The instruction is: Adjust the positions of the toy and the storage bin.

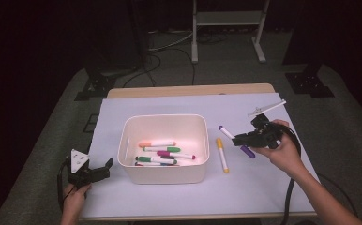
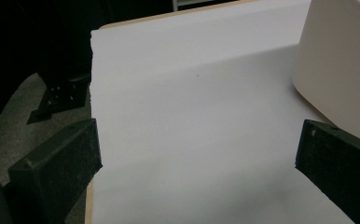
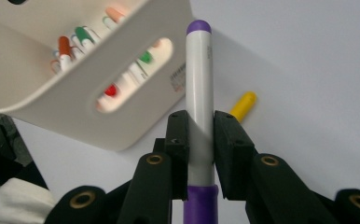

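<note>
right gripper (image 1: 239, 139), right of centre in the high view, has its jaws clamped on the white barrel of a purple marker (image 3: 199, 93); in the right gripper view the marker's purple lower end is cut off at the bottom edge. left gripper (image 1: 105, 168), lower left in the high view, has its jaws spread wide over bare white sheet (image 2: 192, 116) with nothing between them. the bin (image 1: 162, 173) sits mid-frame with markers inside, partly hidden by its wall; a yellow marker (image 1: 222, 154) lies just right of it, half hidden by a jaw in the right gripper view.
</note>
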A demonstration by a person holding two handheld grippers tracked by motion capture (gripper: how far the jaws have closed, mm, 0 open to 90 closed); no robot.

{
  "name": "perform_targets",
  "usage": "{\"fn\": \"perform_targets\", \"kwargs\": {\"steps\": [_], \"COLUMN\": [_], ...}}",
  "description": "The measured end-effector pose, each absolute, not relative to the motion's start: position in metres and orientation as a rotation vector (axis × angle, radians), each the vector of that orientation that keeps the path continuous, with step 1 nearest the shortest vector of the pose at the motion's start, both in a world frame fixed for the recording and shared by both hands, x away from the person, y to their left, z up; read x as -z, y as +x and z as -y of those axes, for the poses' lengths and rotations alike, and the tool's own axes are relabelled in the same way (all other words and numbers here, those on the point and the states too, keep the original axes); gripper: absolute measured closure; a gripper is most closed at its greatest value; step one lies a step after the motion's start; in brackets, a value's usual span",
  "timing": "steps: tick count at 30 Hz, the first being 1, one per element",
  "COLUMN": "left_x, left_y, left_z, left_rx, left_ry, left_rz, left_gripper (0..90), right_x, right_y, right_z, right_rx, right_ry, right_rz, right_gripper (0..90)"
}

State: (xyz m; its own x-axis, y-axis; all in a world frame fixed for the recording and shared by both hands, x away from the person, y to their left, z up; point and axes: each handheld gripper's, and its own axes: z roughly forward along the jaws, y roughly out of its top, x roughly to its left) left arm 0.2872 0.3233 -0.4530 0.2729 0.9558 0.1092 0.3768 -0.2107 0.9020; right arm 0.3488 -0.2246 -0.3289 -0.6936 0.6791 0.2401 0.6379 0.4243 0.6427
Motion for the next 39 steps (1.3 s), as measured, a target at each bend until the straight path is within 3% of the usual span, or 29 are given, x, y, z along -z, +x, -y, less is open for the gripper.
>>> {"fn": "perform_targets", "kwargs": {"steps": [17, 39], "left_x": [0.453, 0.453], "left_y": [0.287, 0.287], "left_z": [-0.323, -0.324], "left_rx": [-0.909, -0.906], "left_ry": [1.742, 1.738], "left_rz": [-1.224, -1.222], "left_gripper": [0.0, 0.0], "right_x": [0.270, 0.262], "right_y": [0.342, 0.341], "right_z": [0.162, 0.072], "right_rx": [-1.201, -1.234], "right_ry": [0.952, 0.693], "right_rz": [-2.713, -2.881], "right_gripper": [75.6, 75.6]}}
